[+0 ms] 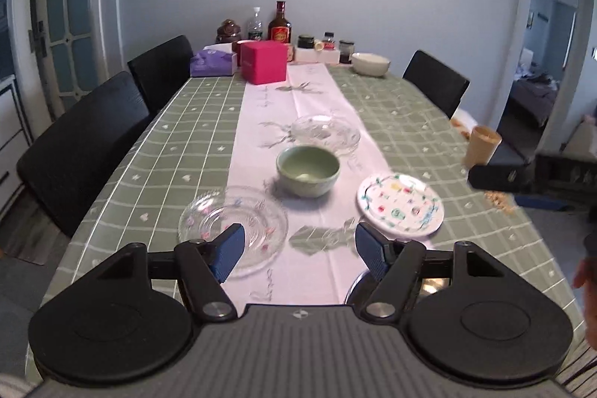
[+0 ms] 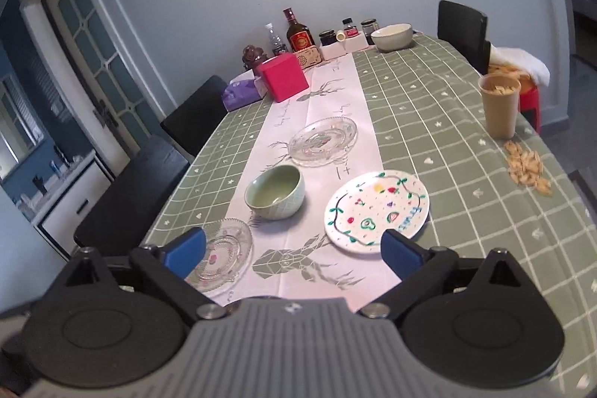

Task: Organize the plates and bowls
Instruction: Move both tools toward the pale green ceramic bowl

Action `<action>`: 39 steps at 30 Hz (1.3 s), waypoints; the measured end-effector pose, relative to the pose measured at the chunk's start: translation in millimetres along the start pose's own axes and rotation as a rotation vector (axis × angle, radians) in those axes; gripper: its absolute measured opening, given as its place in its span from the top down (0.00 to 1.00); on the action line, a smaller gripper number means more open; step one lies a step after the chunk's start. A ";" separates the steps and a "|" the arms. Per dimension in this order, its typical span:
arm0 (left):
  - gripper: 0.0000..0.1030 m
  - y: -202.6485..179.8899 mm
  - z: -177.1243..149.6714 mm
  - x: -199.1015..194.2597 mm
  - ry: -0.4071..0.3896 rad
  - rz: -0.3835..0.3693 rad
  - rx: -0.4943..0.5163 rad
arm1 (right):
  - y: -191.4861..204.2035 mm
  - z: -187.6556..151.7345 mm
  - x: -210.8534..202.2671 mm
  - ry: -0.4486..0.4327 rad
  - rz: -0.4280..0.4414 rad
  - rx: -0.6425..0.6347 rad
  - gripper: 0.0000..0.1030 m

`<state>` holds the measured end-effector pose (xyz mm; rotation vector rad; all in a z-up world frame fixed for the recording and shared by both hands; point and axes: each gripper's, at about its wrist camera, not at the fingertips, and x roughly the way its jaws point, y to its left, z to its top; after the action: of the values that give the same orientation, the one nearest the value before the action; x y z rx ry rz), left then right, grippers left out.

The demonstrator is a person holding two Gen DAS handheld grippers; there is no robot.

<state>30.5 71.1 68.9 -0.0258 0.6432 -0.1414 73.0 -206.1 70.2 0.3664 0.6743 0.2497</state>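
A green bowl (image 1: 308, 169) (image 2: 275, 191) stands on the white runner mid-table. A clear glass plate (image 1: 233, 228) (image 2: 220, 257) lies near left, another glass plate (image 1: 325, 132) (image 2: 323, 141) lies beyond the bowl. A white painted plate (image 1: 400, 204) (image 2: 377, 210) lies right of the bowl. A white bowl (image 1: 370, 63) (image 2: 392, 36) sits at the far end. My left gripper (image 1: 300, 250) is open and empty above the near table, its left finger over the near glass plate. My right gripper (image 2: 294, 250) is open and empty, also seen in the left view (image 1: 522, 176).
A tan cup (image 2: 499, 106) of snacks and spilled crumbs (image 2: 527, 168) lie at the right edge. A pink box (image 2: 284, 77), purple tissue pack (image 2: 240, 94), bottles and jars (image 2: 298, 36) crowd the far end. Black chairs (image 1: 86, 144) flank the table. A metal dish edge (image 1: 433, 284) shows under my left gripper.
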 end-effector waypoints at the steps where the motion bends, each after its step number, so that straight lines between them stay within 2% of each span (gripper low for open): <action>1: 0.22 2.2 6.2 1.0 -0.007 -0.011 -0.009 | 0.6 4.0 3.5 0.004 -0.010 -0.013 0.05; 4: 0.22 6.3 24.3 11.0 -0.017 -0.044 -0.027 | 2.8 16.5 17.0 0.022 -0.015 -0.040 0.05; 7: 0.22 6.1 39.5 32.1 -0.012 -0.041 -0.019 | 5.3 28.7 36.1 0.049 -0.018 -0.061 0.05; 12: 0.22 11.4 56.5 82.8 0.107 -0.060 -0.046 | 9.3 54.4 71.2 0.054 -0.055 -0.108 0.05; 16: 0.22 18.1 62.4 121.8 0.147 -0.037 -0.067 | 10.0 73.3 104.6 0.051 -0.113 -0.153 0.06; 18: 0.22 27.1 64.1 141.7 0.155 -0.008 -0.117 | 8.0 78.0 121.7 0.066 -0.088 -0.133 0.12; 21: 0.23 40.5 64.2 169.7 0.172 -0.011 -0.176 | 3.3 78.6 148.8 0.103 -0.044 -0.081 0.13; 23: 0.23 46.8 63.1 189.1 0.177 -0.035 -0.178 | 1.8 76.2 169.6 0.143 -0.030 -0.057 0.14; 25: 0.25 51.1 60.9 208.4 0.176 -0.029 -0.153 | 1.0 71.1 192.1 0.198 -0.020 -0.035 0.22; 27: 0.29 53.9 58.8 226.1 0.206 -0.016 -0.145 | -2.4 69.1 214.0 0.274 0.000 -0.001 0.27; 30: 0.29 58.5 56.9 244.8 0.268 -0.066 -0.179 | -7.3 66.8 235.7 0.327 0.019 0.042 0.29; 34: 0.29 58.7 54.9 259.6 0.300 -0.075 -0.219 | -12.0 67.2 252.3 0.337 0.033 0.064 0.32; 39: 0.29 60.5 54.1 267.3 0.280 -0.044 -0.311 | -15.7 65.8 268.9 0.349 0.067 0.098 0.32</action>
<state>281.8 92.7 -51.3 -0.3244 0.9403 -0.0873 320.2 -145.1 -39.4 0.4447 1.0216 0.3496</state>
